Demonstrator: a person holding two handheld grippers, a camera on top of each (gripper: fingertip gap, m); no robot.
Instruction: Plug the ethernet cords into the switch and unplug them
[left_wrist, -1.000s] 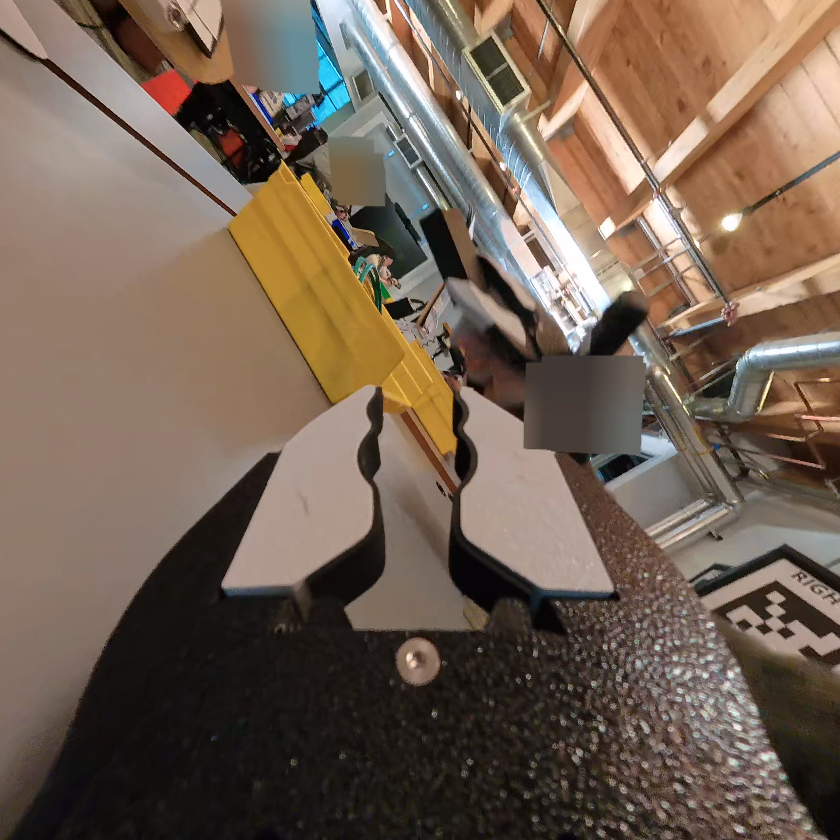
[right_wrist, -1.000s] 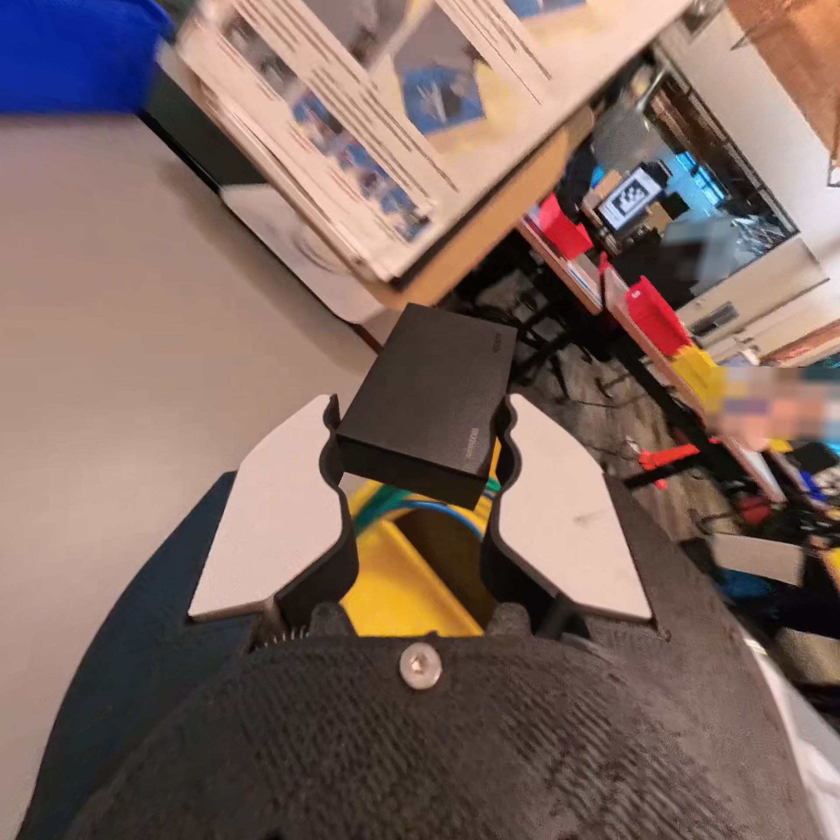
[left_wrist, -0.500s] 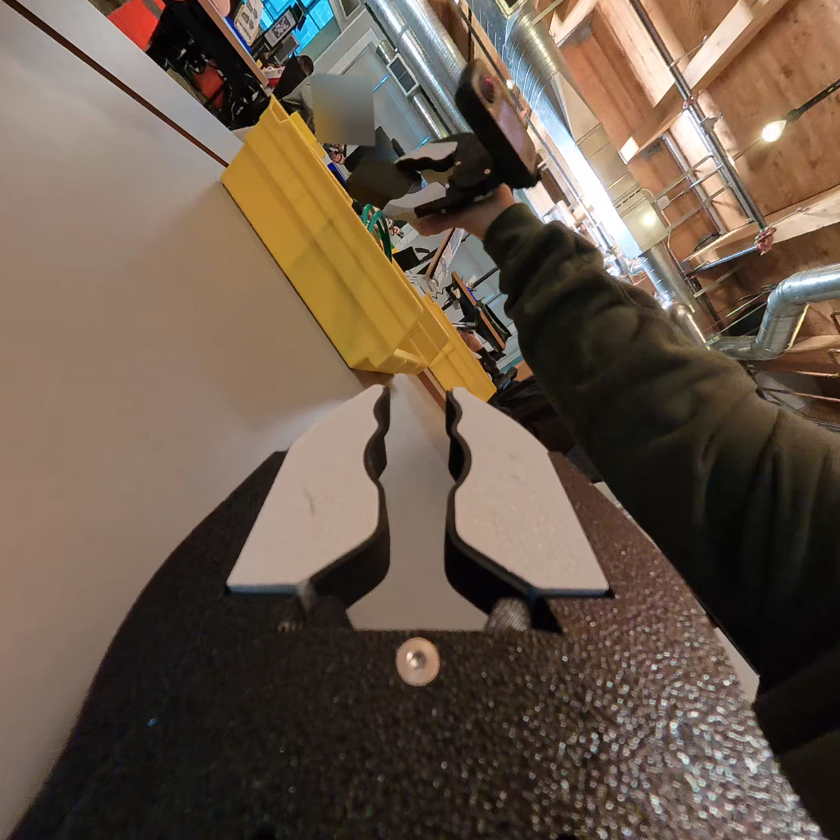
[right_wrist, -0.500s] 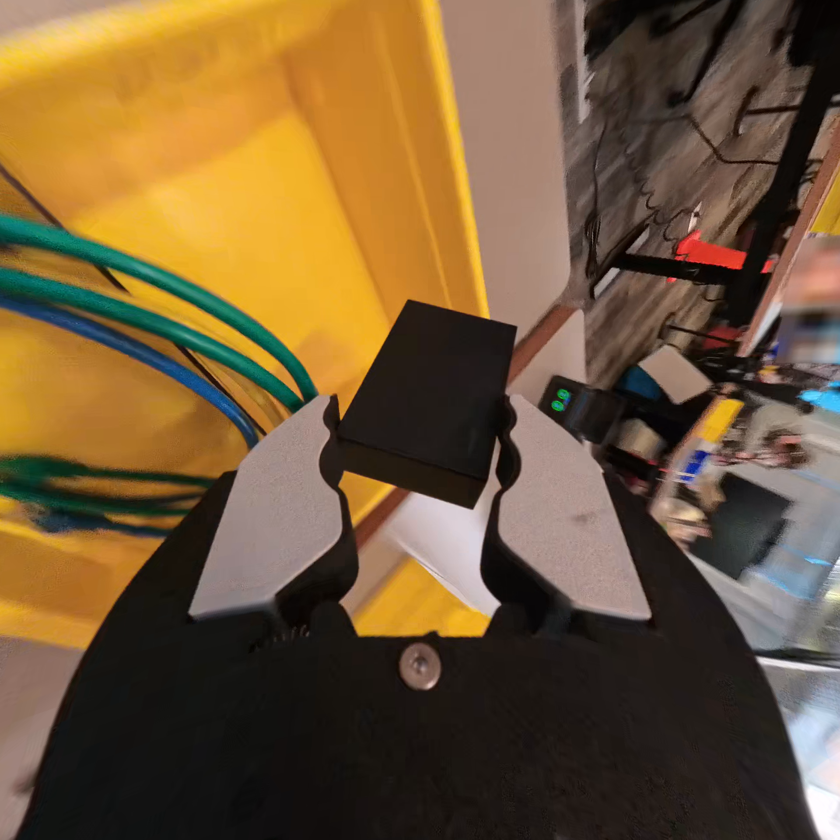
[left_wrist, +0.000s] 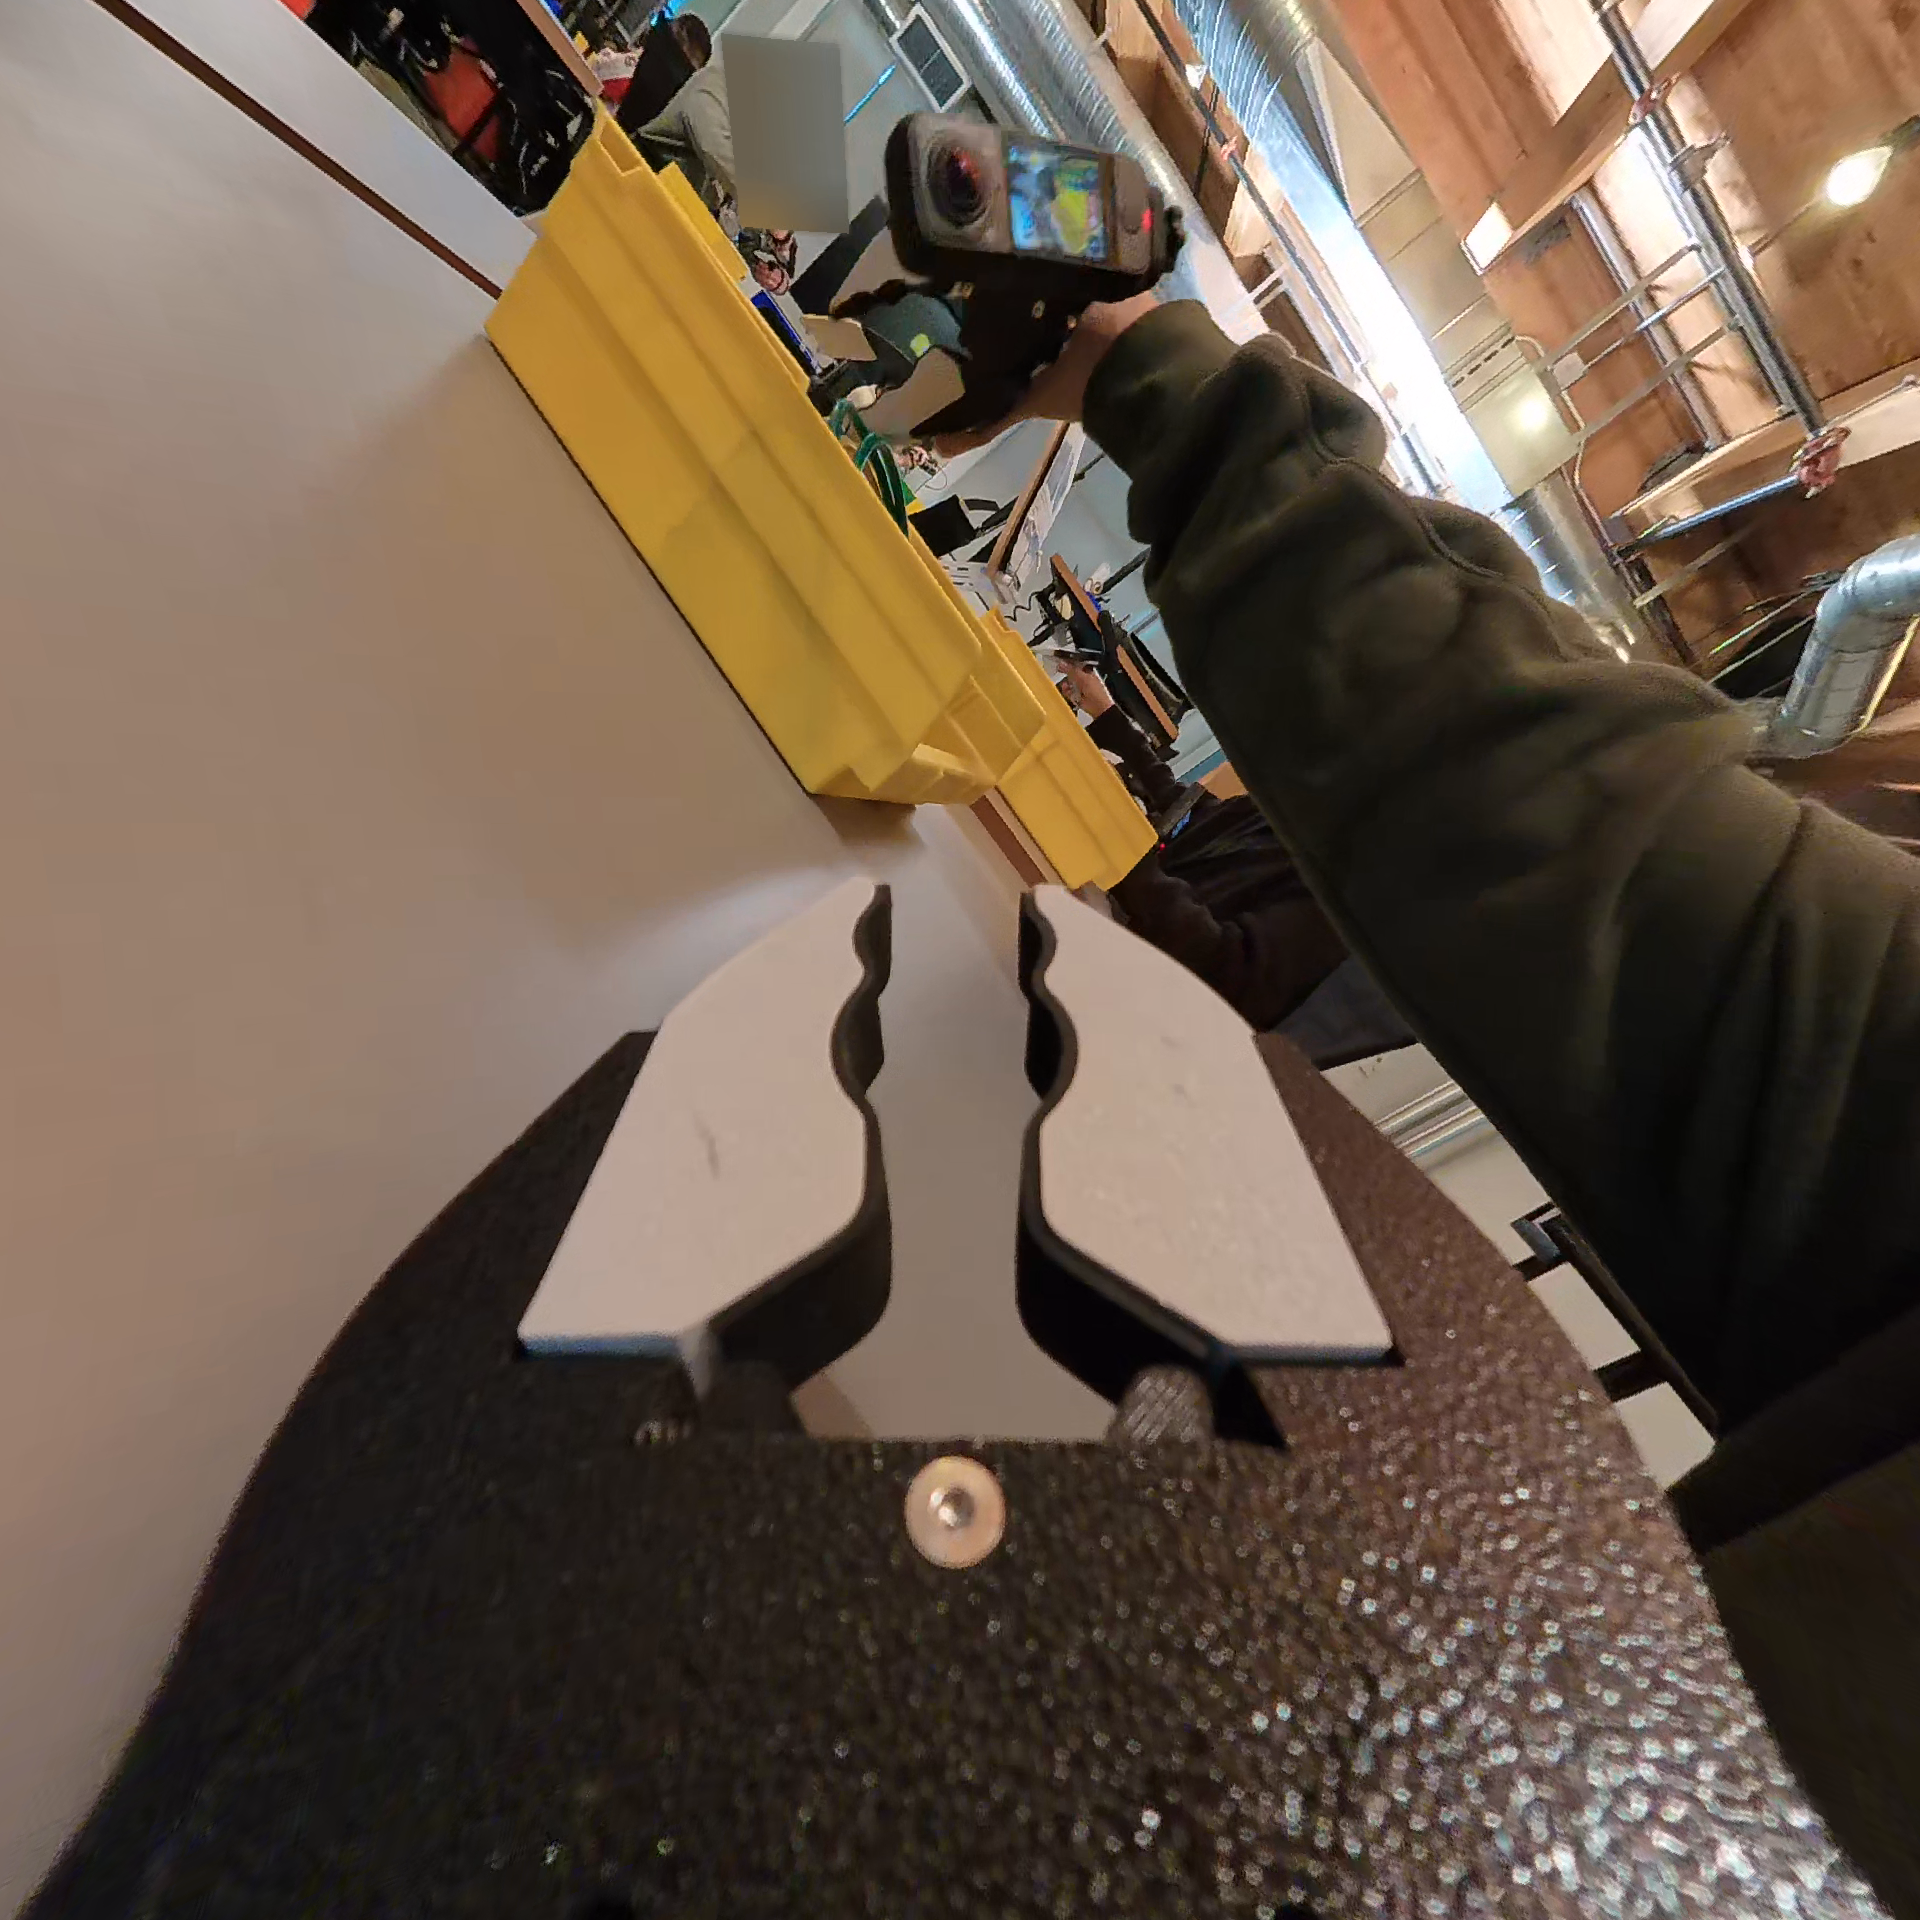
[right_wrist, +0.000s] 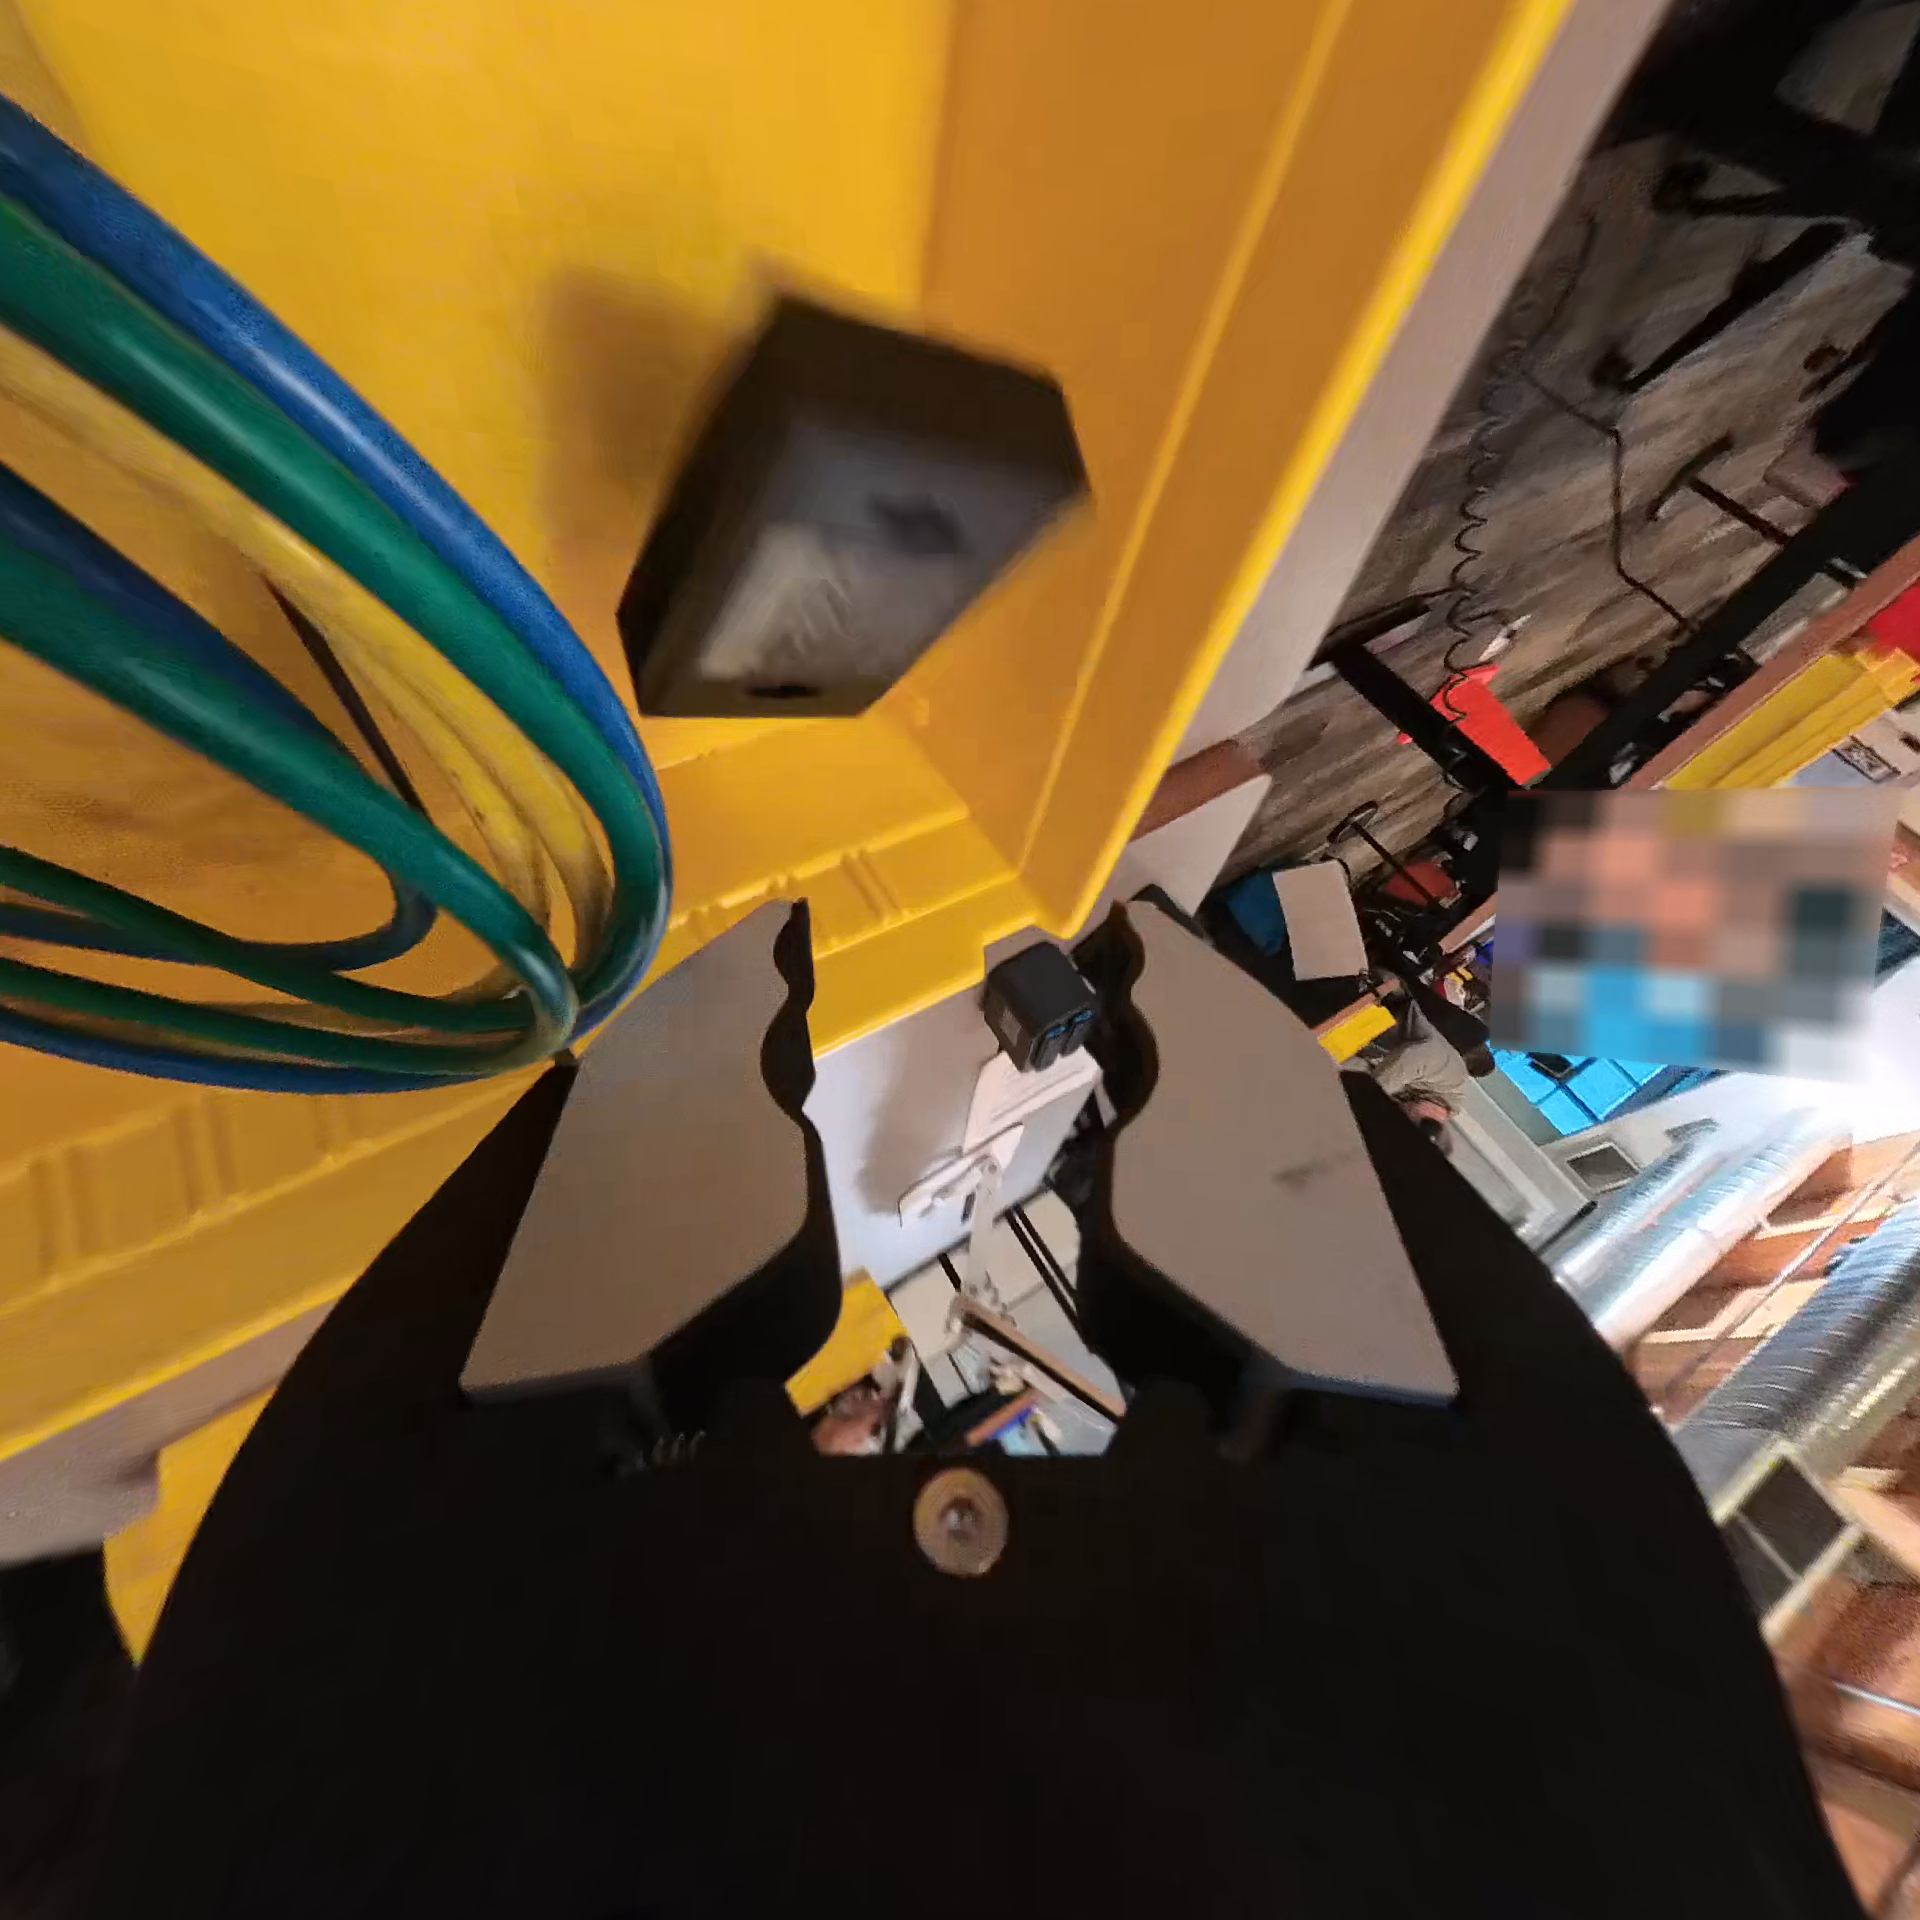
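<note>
Right gripper (right_wrist: 961, 966) gapes empty over the yellow bin (right_wrist: 1101, 260), left gripper (left_wrist: 954, 961) part-open and empty on the counter (left_wrist: 260, 675); blurred switch (right_wrist: 852, 520) looks loose and risks landing on the cords (right_wrist: 436, 582), port side hidden.

**Plastics and finishes on this bench**

The yellow bin (right_wrist: 1039, 260) is smooth moulded plastic with a slight sheen. The switch (right_wrist: 852, 520) looks like matt black plastic, though it's blurred. The cords (right_wrist: 436, 582) have smooth blue and green jackets. The left gripper (left_wrist: 954, 935) has matt grey finger plates on a grainy, sparkly black body. The tabletop (left_wrist: 260, 675) is smooth matt beige, and the sleeve (left_wrist: 1455, 727) is fuzzy dark green fleece.
</note>
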